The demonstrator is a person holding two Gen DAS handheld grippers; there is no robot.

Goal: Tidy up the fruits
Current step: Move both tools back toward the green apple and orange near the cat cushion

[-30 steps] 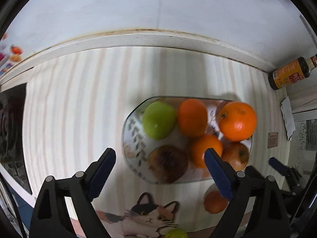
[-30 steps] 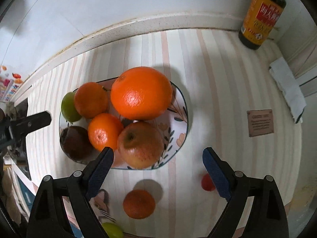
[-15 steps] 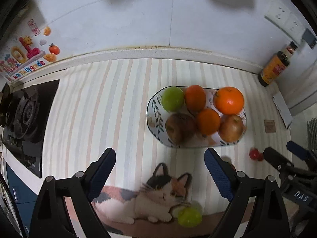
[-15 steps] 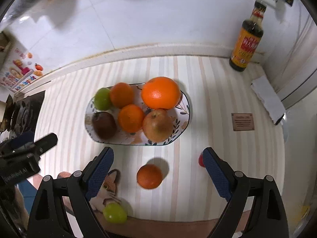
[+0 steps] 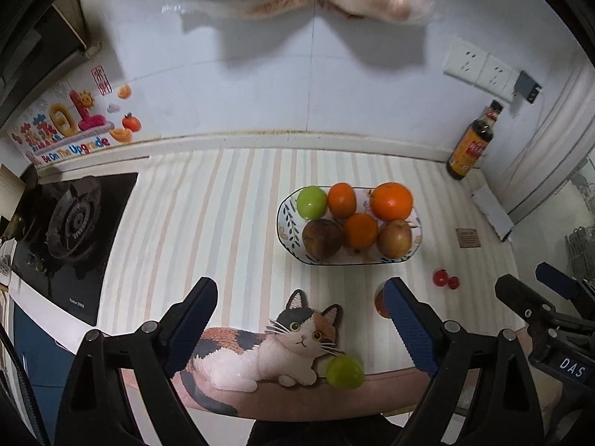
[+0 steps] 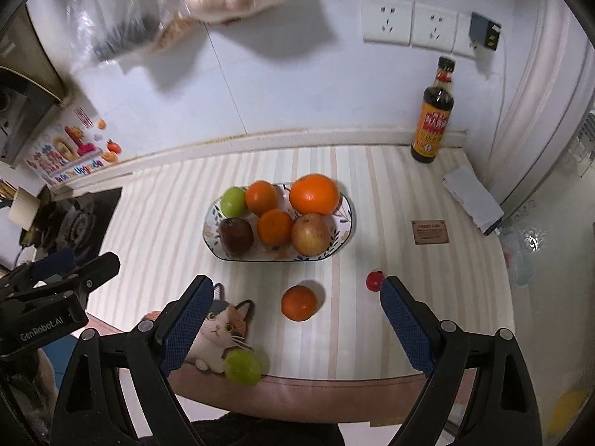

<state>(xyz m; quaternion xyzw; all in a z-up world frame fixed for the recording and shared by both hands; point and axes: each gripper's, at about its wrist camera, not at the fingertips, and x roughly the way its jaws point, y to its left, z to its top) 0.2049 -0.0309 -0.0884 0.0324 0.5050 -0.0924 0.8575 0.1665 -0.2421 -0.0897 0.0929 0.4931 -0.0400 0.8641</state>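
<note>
Left claw [image 5: 299, 319] spread wide, empty, above the desk [image 5: 208, 223]. Green fruit [image 6: 241, 366] loose at the near edge, beside a cat picture [image 6: 219, 329]. Filled plate [image 6: 344, 238] mid-desk; loose orange [image 6: 298, 303] just before it. Right claw [image 6: 295, 319] spread, empty.

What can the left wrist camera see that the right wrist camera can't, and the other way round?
Only the left view shows two small red fruits side by side; the loose orange is mostly hidden behind its jaws. Only the right view shows that loose orange whole, with one red fruit. Both share the fruit plate, the green fruit on the cat mat, the sauce bottle and open jaws.
</note>
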